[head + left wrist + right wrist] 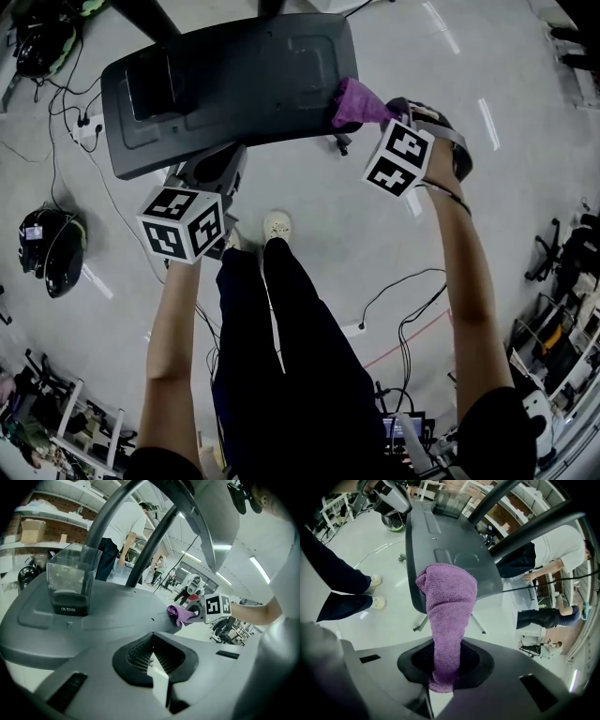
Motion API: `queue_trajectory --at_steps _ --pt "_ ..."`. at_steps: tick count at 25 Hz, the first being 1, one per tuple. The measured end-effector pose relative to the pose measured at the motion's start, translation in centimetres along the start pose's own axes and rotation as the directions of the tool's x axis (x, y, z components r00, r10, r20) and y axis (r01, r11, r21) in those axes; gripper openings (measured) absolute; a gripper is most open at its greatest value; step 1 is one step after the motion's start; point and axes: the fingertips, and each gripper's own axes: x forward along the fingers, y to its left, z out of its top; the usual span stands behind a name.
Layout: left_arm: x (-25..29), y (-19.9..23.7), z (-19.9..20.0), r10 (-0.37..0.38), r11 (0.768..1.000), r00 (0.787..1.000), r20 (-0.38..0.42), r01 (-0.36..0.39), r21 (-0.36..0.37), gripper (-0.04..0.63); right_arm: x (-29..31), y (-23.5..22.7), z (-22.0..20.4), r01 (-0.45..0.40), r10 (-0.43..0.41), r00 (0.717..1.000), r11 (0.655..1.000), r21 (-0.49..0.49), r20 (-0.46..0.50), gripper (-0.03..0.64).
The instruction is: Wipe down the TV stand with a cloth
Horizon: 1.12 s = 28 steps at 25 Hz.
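The TV stand's dark grey shelf [234, 84] lies in front of me, with two slanted poles [117, 522] rising from it. My right gripper [367, 112] is shut on a purple cloth [359, 103], whose bunched end touches the shelf's right edge. In the right gripper view the cloth [447, 602] runs out of the jaws to the shelf's [440, 541] near rim. My left gripper [217, 167] sits at the shelf's front left edge, shut with nothing in it. The left gripper view shows the cloth [179, 613] and the right gripper [194, 614] across the shelf.
A clear plastic box [70, 585] stands on the shelf's left part. My legs and shoes [277, 225] are just behind the stand. Cables [403, 309] trail over the floor, and a black helmet-like thing [52, 248] lies left. People stand by shelving [117, 541] beyond.
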Motion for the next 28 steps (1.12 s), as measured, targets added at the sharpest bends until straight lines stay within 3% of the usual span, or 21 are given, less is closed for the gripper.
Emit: queue_trajectory --at_steps 7,15,22,28 --pt "1.2 -0.3 -0.5 -0.019 1.000 1.000 -0.019 0.019 0.001 0.008 1.3 0.3 -3.6 -0.007 0.012 0.998 0.998 0.070 -0.064 0.089" --pt "0.9 0.0 -1.0 -0.023 1.000 1.000 -0.022 0.022 -0.015 0.008 1.9 4.1 -6.7 -0.058 0.072 0.990 0.992 0.115 -0.123 0.089" --pt "-1.1 1.0 -1.4 -0.017 0.999 1.000 -0.001 0.017 -0.038 0.008 0.7 8.0 -3.7 -0.102 0.111 0.989 0.990 0.096 -0.096 0.089" --pt "-5.6 4.2 -2.1 0.043 0.997 0.999 0.028 -0.041 -0.073 0.008 -2.1 12.2 3.8 -0.170 0.169 0.985 0.985 0.028 0.010 0.089"
